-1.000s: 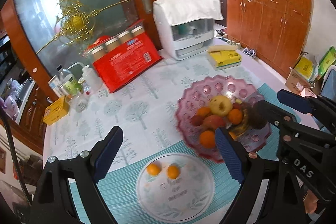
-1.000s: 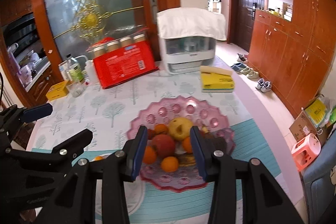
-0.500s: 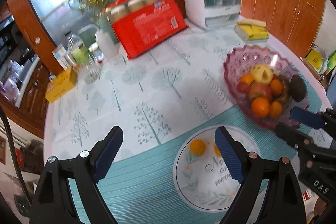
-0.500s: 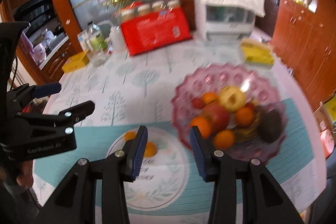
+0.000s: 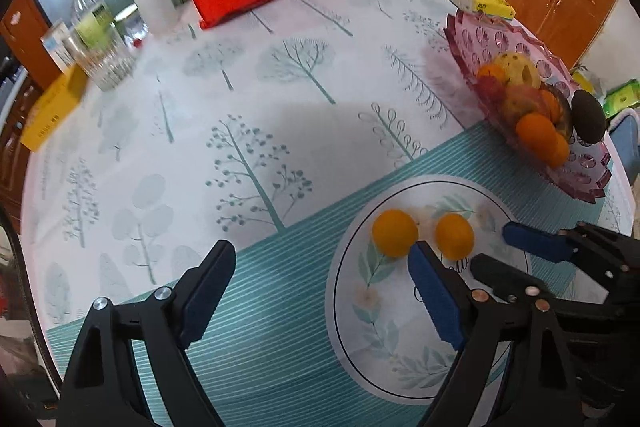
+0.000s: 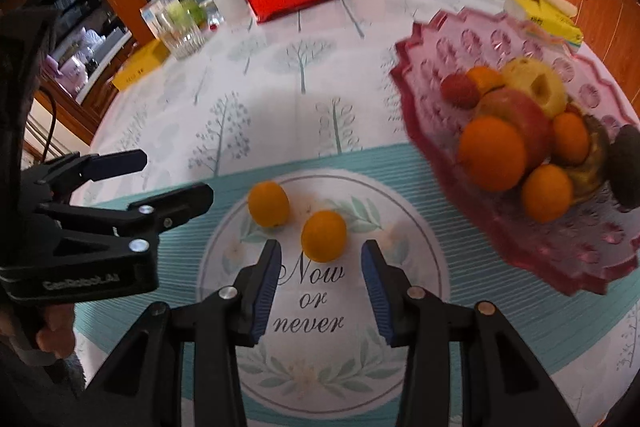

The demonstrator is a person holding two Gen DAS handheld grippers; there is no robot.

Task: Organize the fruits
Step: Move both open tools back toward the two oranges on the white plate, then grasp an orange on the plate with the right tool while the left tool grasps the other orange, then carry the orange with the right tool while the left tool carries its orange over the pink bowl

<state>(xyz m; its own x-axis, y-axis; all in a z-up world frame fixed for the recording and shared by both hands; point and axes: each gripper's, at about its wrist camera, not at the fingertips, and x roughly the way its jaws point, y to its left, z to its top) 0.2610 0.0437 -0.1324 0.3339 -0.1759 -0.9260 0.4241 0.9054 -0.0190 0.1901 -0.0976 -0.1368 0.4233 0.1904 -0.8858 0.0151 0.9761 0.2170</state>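
The table (image 5: 280,75) carries a tree-print cloth with wide bare room in its middle; boxes and bottles crowd the far edge, and a teal striped mat (image 5: 280,327) covers the near edge. A pink fruit bowl (image 6: 500,39), heaped with oranges, apples and a dark fruit, sits by the right edge. The round plate (image 6: 320,347) on the mat reads "Now or never" and holds two oranges, left orange (image 6: 268,203) and right orange (image 6: 323,235), close but apart. The right gripper (image 6: 320,259) hangs just short of the right orange, its jaws closing with nothing between them. The left gripper (image 5: 320,259), marked "GenRobot.AI", is spread wide and empty over the mat and the plate's left rim.
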